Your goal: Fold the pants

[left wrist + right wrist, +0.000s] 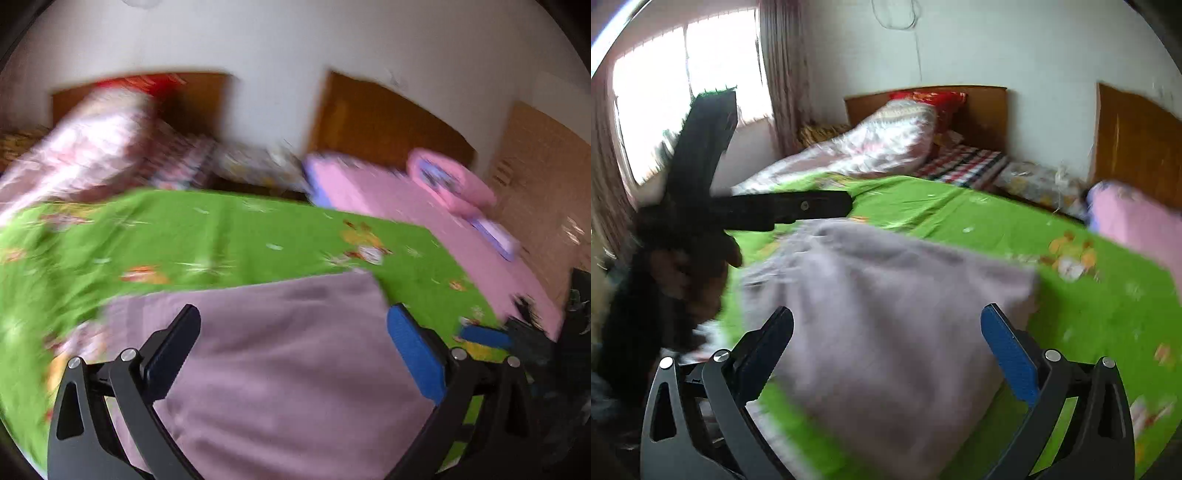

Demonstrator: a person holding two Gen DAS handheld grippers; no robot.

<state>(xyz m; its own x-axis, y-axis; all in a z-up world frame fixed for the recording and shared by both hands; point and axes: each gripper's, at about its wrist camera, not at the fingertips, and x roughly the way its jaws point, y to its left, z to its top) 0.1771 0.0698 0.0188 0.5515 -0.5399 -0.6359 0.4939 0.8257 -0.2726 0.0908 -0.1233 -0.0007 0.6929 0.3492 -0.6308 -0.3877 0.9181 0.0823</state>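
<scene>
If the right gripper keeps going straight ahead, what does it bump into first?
Most likely the mauve pants, which lie on the green sheet right between and ahead of the open right gripper. The picture is blurred, so depth is uncertain.

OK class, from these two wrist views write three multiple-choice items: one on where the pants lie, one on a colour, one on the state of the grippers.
1. Where do the pants lie?
A on the green sheet
B on the floor
C on a chair

2. What colour are the pants?
A red
B pale mauve
C black

3. How do the jaws of the left gripper and right gripper stand?
A both apart
B both clamped on cloth
C one clamped

Key:
1 A, green sheet shows round them.
2 B, plain in both views.
3 A, both gape, holding nothing.
</scene>
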